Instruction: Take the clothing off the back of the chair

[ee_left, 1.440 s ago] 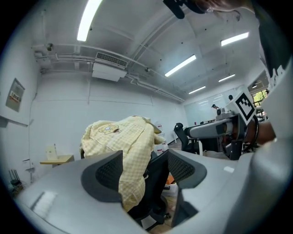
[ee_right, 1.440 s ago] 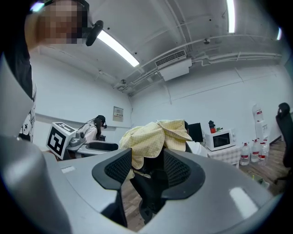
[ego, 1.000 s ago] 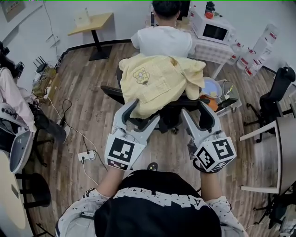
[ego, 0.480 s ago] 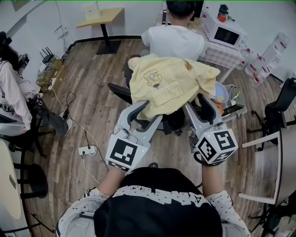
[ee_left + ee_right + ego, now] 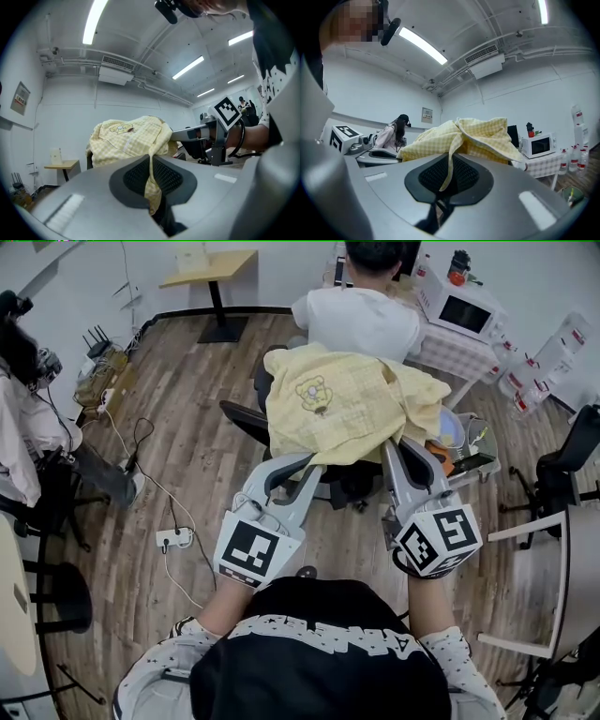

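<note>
We find the yellow checked cloth shirt (image 5: 352, 404) draped over the back of the black swivel office chair (image 5: 246, 416), directly ahead of both grippers, with its hem hanging down the near side of the chair back toward us. The left gripper (image 5: 314, 465) is clenched on a fold of that hem toward the shirt's left end; its own view shows the cloth pinched between the closed jaws. The right gripper (image 5: 394, 446) has just been closing its jaws, and its own view shows a strip of hem caught between them, so we read it as grasping the right end. The shirt's long axis runs left to right across the chair back, square to the line along which both grippers point, and neither gripper is nearer. We judge that the coming move must carry the cloth up and back toward us, evenly on both sides, to clear the chair back's top edge.
</note>
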`<action>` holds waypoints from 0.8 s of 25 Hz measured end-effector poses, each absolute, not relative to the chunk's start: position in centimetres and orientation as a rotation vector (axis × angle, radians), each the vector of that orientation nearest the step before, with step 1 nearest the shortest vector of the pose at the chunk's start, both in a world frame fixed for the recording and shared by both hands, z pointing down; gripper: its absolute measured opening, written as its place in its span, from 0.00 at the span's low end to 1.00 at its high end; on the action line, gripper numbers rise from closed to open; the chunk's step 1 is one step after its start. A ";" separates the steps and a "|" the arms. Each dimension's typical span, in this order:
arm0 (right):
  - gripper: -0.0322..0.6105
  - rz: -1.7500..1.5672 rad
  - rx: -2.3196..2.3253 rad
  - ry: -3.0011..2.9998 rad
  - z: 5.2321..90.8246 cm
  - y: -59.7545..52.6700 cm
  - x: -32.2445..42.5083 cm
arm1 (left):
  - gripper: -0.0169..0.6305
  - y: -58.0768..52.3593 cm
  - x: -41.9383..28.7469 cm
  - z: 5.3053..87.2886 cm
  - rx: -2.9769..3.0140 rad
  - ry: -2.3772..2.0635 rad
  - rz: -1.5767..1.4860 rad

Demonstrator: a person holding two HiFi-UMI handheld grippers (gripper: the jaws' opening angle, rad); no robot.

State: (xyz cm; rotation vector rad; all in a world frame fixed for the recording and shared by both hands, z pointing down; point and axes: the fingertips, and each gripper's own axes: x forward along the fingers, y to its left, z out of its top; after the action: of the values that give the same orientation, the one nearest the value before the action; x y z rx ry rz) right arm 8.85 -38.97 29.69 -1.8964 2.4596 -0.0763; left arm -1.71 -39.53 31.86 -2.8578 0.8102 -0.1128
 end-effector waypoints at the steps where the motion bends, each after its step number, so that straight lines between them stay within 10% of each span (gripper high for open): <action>1: 0.11 -0.080 -1.892 2.463 29.8 -38.7 9.0 | 0.05 -39.4 -1.6 31.9 -2.859 0.814 -0.114; 20: 0.10 -0.146 -1.692 2.657 30.7 -35.6 9.9 | 0.05 -36.9 -0.7 32.7 -2.845 1.064 -0.158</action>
State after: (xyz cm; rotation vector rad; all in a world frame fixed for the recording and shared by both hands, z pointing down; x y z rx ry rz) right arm 9.89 -35.56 30.68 -1.6920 2.6566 -0.1456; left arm -0.69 -36.95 32.69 -2.8452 1.0645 -0.1578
